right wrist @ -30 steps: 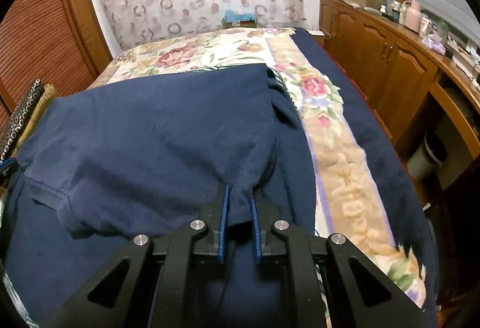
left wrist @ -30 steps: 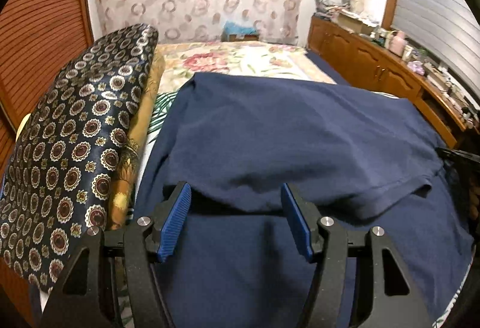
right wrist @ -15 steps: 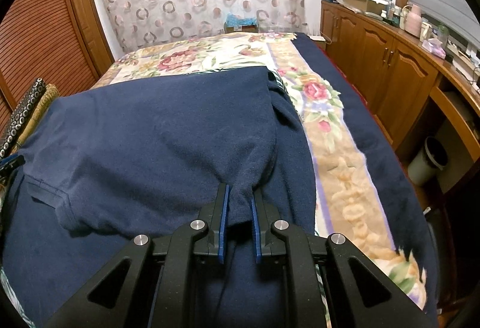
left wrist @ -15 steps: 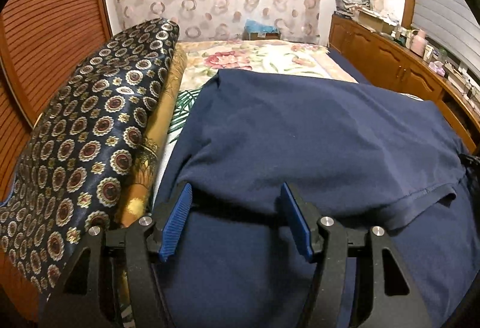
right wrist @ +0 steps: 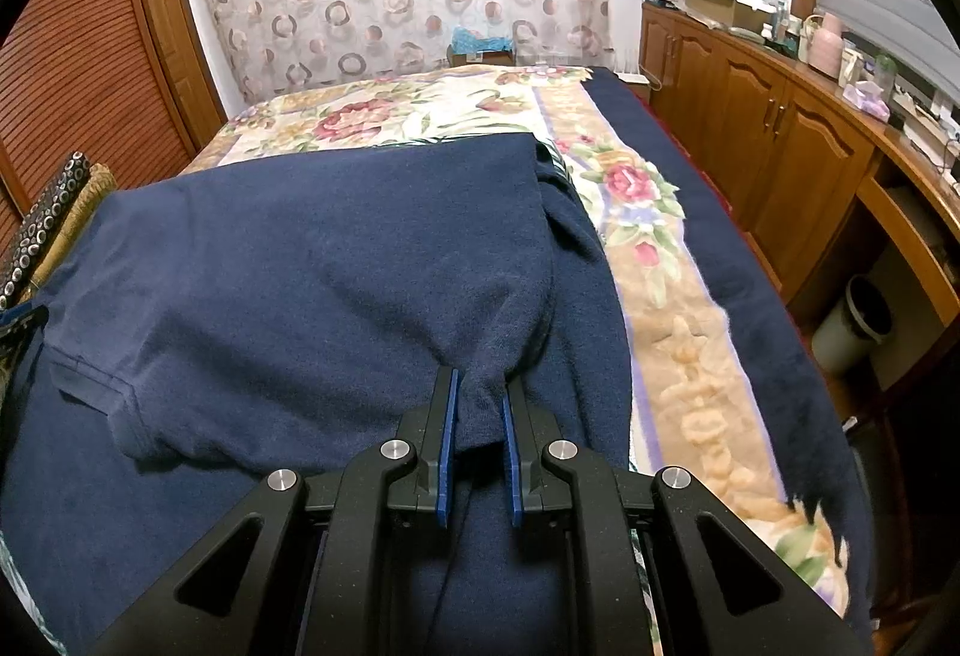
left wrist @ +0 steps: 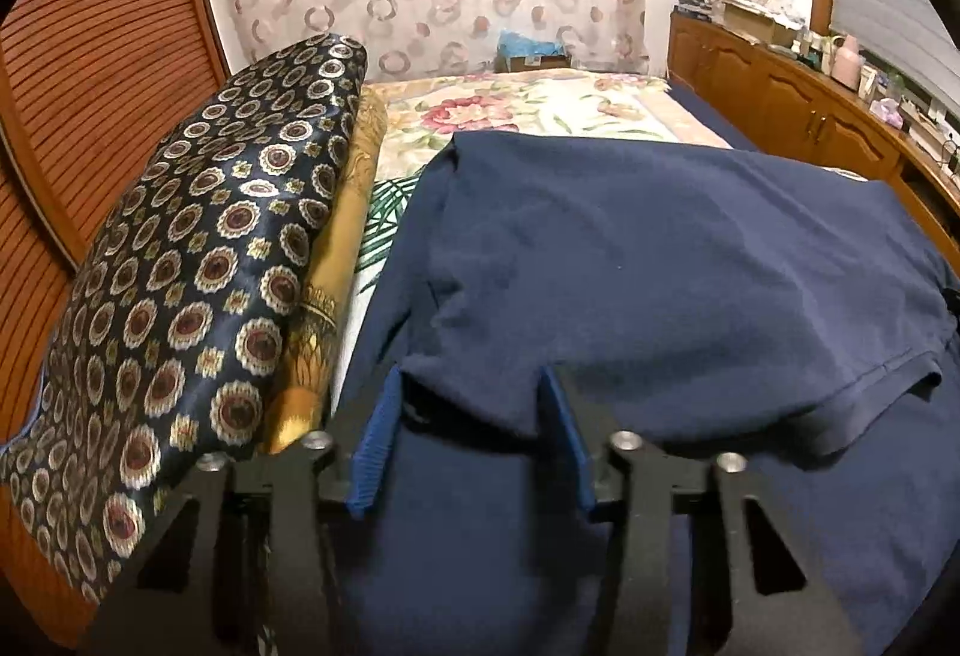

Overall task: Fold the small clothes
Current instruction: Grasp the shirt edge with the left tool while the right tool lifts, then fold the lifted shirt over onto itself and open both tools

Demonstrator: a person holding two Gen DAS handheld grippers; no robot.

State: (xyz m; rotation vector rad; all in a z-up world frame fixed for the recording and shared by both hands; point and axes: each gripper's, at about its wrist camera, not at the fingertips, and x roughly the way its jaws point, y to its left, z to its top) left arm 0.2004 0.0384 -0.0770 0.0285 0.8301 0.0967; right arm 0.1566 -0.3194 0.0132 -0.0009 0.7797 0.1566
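Note:
A navy blue shirt (left wrist: 660, 248) lies spread on the bed, its upper layer folded over the lower one. My left gripper (left wrist: 471, 386) sits at the near left edge of that folded layer. Its jaws are closing, and the fold's edge lies between the blue pads (left wrist: 375, 434) without being bunched. In the right wrist view the same shirt (right wrist: 300, 266) is pinched at its near right edge. There my right gripper (right wrist: 480, 386) is shut on a gathered ridge of fabric. A hemmed sleeve (right wrist: 96, 386) lies at the left.
A floral blanket (right wrist: 660, 296) covers the bed. Along the left side lie a dark medallion-patterned pillow (left wrist: 198, 260) and a gold cushion (left wrist: 342, 260). Wooden cabinets (right wrist: 780, 128) with clutter on top and a bin (right wrist: 852, 326) stand on the right. A louvred wooden door (left wrist: 108, 56) is at the left.
The left gripper's jaws have narrowed around the shirt's folded edge, and its view has swung slightly right. The right gripper keeps the same pinch and has not moved.

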